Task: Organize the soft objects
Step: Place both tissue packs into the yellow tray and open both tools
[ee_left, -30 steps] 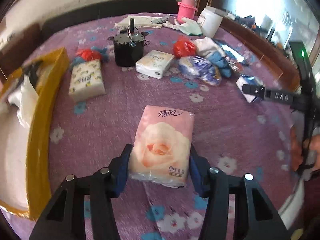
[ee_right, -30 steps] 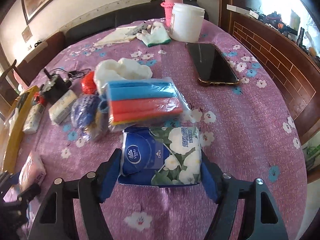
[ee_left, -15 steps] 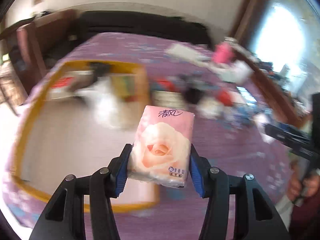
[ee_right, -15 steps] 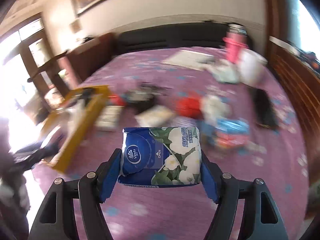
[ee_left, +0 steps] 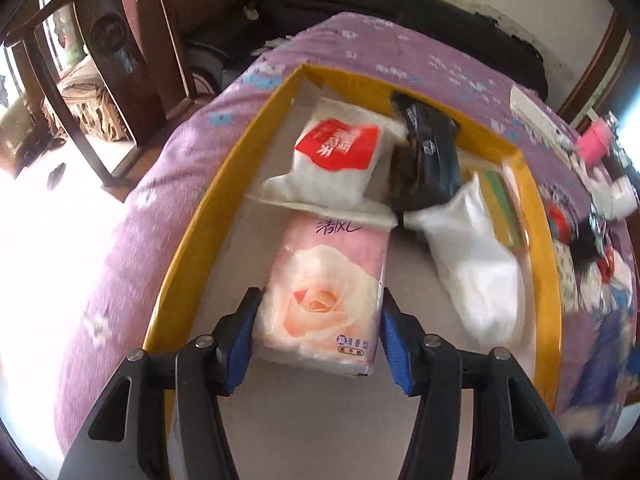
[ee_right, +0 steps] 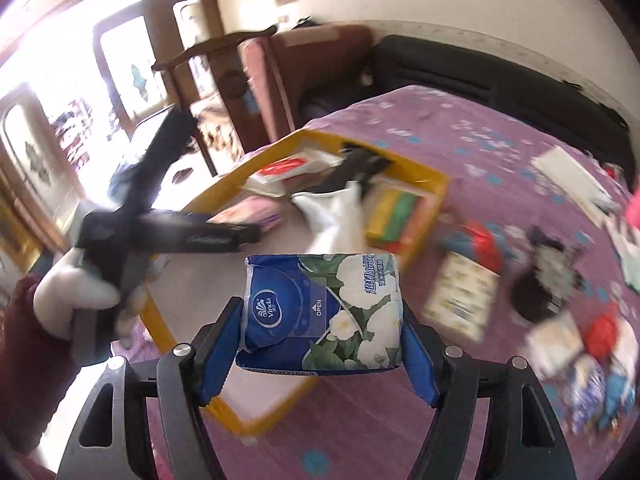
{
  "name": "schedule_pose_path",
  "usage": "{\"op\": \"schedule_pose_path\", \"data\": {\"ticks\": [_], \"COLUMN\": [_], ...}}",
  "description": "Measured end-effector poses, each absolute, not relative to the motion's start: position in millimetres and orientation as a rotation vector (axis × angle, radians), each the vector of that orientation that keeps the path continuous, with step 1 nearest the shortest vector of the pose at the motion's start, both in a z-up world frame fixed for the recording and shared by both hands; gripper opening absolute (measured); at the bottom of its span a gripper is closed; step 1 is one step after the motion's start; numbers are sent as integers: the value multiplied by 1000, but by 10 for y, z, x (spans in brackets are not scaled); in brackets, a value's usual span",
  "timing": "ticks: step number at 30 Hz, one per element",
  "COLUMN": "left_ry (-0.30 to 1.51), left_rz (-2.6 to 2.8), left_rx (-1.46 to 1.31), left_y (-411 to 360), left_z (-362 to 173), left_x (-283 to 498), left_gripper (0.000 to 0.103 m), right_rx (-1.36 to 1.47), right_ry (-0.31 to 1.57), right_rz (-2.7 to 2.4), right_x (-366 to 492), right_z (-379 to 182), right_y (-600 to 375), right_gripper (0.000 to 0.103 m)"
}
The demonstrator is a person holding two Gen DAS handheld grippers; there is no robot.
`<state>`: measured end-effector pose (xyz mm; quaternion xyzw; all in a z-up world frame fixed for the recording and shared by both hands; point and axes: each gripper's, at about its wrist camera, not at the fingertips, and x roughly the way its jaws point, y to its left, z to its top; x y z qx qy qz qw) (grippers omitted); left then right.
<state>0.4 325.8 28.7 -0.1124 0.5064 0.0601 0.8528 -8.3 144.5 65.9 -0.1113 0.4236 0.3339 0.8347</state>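
left wrist view. pink rose tissue pack (ee_left: 326, 292) between the blue pads (ee_left: 240, 344) of the left tool (ee_left: 320, 340), jaws easing apart at this moment, pads close against the pack's sides, so release looks begun rather than finished. a second ago sat on the purple flowered tabletop (ee_left: 132, 248) among the loose things; half a second ago hung in the air short of the yellow box (ee_left: 208, 200); now down inside that box, far end just beside the red-and-white tissue pack (ee_left: 340, 160). black pouch (ee_left: 428, 160) and white plastic bag (ee_left: 476, 264) already in the same box, to the right. means one more soft thing nearly delivered; only letting go and backing out left, by the look of it.

right wrist view. blue vinda tissue pack (ee_right: 324, 312) clamped across its width by the right tool (ee_right: 320, 344), jaws set wide around it, grip unchanged. a second ago lay on the tabletop near the clutter; now carried above the near corner of the yellow box (ee_right: 436, 184), not yet inside. left tool (ee_right: 240, 234) seen reaching into the box, held by a white-gloved hand (ee_right: 72, 300). likely next in line, with room needed beside the pink pack. small patterned tissue pack (ee_right: 460, 292) and other blurred items out on the tabletop, so sorting far from over.
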Motion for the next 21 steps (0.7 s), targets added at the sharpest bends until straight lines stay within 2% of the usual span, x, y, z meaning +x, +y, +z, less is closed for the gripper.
{"op": "schedule_pose_path", "data": {"ticks": [6,9,13,21], "left_ry": [1011,934,824,778], "left_rz": [67,70,112,149], "left_rx": [-277,-321,-360,-421], "left_y": [3302,3424,3588,3731], "left_z": [418,600,804,848], "left_x": [-123,-347,-692,-1017], "left_gripper": [69,71,80,81], "right_rx": [-288,-300,-294,-239], "right_ry": [969,991,990,974], "right_rz": [763,775,770,746], "right_x": [65,131,249,317], "right_z": [376,293,202,281], "right_y": [1847,1958,2092,2058], "right_gripper": [77,77,79,80]}}
